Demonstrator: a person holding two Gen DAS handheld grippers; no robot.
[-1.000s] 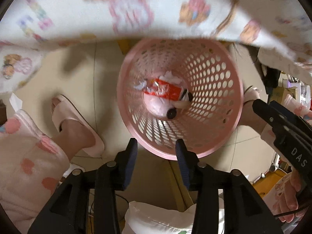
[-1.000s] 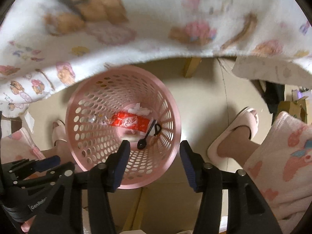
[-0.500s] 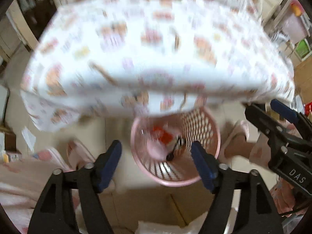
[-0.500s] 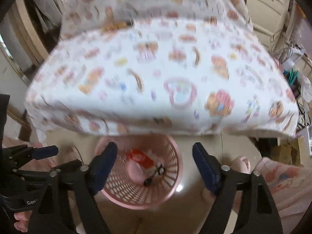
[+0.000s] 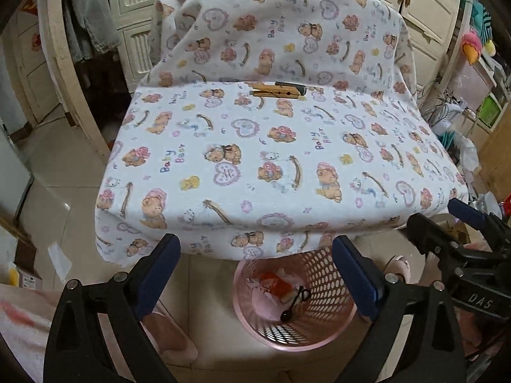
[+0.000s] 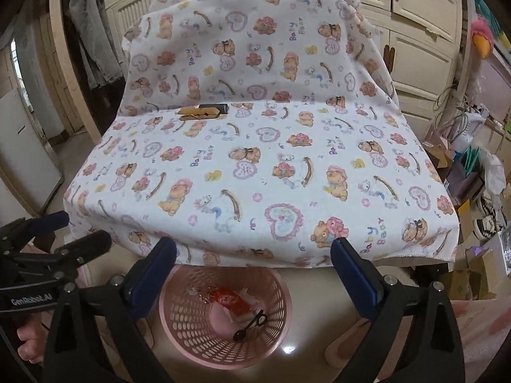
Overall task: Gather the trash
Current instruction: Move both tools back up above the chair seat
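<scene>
A pink perforated basket stands on the floor, partly under the table's front edge. Inside lie a red wrapper, white tissue and a black spoon. My left gripper hangs above and in front of the basket, jaws opening, nothing between them. My right gripper is beside it, also opening and empty. On the bear-print cloth over the table, far back, rest a wooden clothespin and a dark cylinder.
A person's pink slipper stands just right of the basket, and another foot is on its left. Cream cupboards line the back. Boxes and bags crowd the right. Jeans hang at the left.
Both grippers rose from just over the basket and tilted up, so the table top now fills the views. Both pairs of jaws spread much wider. The trash stays in the basket.
</scene>
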